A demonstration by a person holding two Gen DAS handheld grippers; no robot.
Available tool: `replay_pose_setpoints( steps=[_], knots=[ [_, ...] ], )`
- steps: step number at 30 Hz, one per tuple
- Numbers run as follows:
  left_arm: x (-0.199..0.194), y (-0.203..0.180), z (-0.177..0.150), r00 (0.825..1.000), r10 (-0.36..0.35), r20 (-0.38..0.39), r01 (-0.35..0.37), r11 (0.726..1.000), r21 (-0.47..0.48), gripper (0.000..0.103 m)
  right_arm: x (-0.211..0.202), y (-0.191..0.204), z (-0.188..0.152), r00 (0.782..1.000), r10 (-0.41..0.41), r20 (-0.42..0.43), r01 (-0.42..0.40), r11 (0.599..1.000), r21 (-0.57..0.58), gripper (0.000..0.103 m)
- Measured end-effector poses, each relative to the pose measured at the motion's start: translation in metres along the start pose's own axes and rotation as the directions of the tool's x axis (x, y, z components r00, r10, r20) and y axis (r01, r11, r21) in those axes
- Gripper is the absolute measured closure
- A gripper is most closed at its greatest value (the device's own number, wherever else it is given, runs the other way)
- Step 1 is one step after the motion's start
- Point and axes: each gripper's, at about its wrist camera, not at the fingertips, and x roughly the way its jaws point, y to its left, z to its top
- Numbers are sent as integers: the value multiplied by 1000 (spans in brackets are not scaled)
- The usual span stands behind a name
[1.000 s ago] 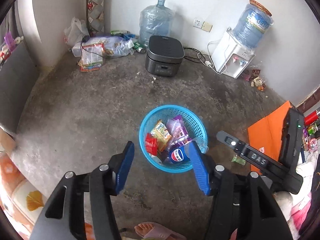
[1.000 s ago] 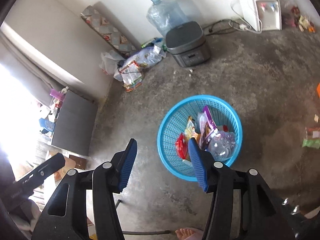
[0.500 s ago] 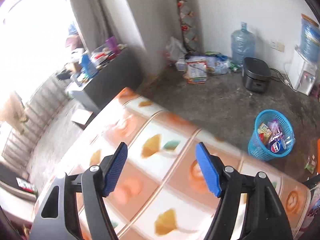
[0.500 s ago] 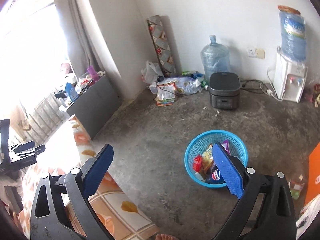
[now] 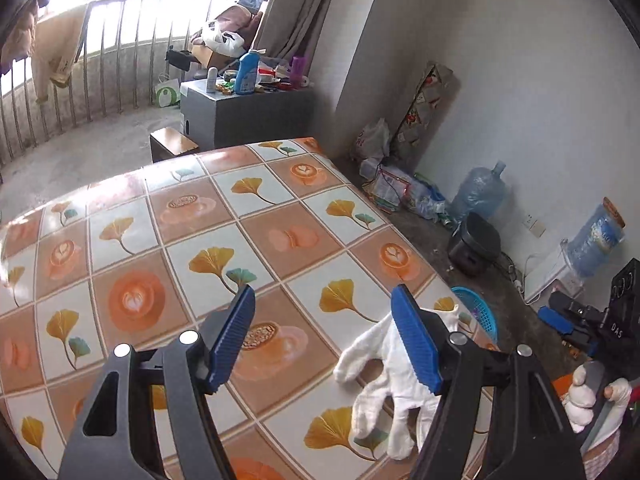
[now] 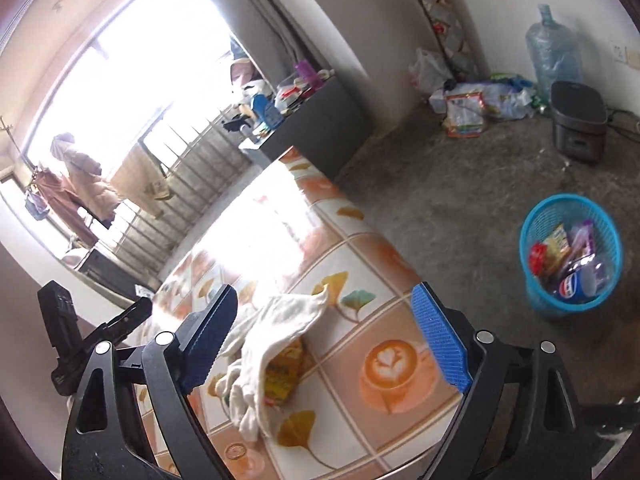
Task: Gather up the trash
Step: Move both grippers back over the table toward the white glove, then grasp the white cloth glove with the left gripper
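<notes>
Both views have swung from the floor and basket (image 6: 570,254) up to the worktop (image 5: 280,236): you have left the drop-off and are back to search for more trash. The left tool (image 5: 324,340) stands spread with nothing between its pads. The right tool (image 6: 324,340) is also apart and now closing slightly, gripping nothing. A yellow wrapper (image 6: 282,372) lies on the worktop, half under a white glove (image 6: 280,320), between and just ahead of the right tool's fingers. Move the glove aside or pinch the wrapper's exposed edge.
</notes>
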Motion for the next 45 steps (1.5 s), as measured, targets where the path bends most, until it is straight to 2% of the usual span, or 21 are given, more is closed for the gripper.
replay_pose_setpoints(
  steps=[2, 6, 9, 13, 15, 20, 22, 24, 27, 31, 36, 39, 45],
  knots=[
    [8, -5, -9, 998, -43, -35, 42, 999, -6, 35, 12, 6, -4, 998, 32, -49, -32, 999, 13, 31],
    [20, -16, -26, 991, -92, -100, 94, 995, 17, 43, 32, 21, -10, 989, 78, -125, -74, 997, 35, 44],
    [28, -31, -31, 977, -163, -140, 169, 985, 28, 45, 38, 23, -11, 985, 77, -151, -67, 995, 70, 52],
    [40, -70, -34, 950, -234, -206, 265, 954, 140, 45, 34, 4, -8, 985, 74, -156, -48, 986, 160, 64],
    [48, -93, -38, 948, -215, -232, 267, 938, 221, 45, 32, -9, -5, 987, 54, -154, -23, 981, 195, 64],
    [71, -138, -51, 961, -124, -248, 224, 876, 428, 45, 22, -21, -15, 988, 16, -156, 20, 974, 228, 64],
    [83, -146, -58, 962, -89, -257, 206, 856, 474, 45, 23, -22, -18, 987, 4, -161, 33, 973, 226, 64],
    [93, -148, -62, 963, -47, -266, 179, 848, 498, 46, 23, -24, -23, 986, 2, -166, 36, 973, 230, 64],
    [102, -139, -60, 959, -33, -282, 168, 865, 472, 60, 22, -28, -26, 985, 8, -173, 34, 971, 238, 64],
    [106, -126, -50, 953, -51, -298, 173, 901, 397, 74, 22, -32, -24, 984, 19, -179, 26, 969, 246, 64],
    [108, -113, -42, 943, -92, -319, 195, 931, 308, 92, 22, -35, -25, 983, 29, -179, 19, 966, 256, 64],
    [106, -104, -38, 935, -136, -327, 222, 945, 242, 97, 19, -37, -25, 984, 30, -175, 17, 964, 265, 64],
    [93, -87, -25, 928, -233, -292, 276, 955, 113, 98, 17, -38, -25, 985, 31, -168, 15, 964, 265, 64]
  ],
)
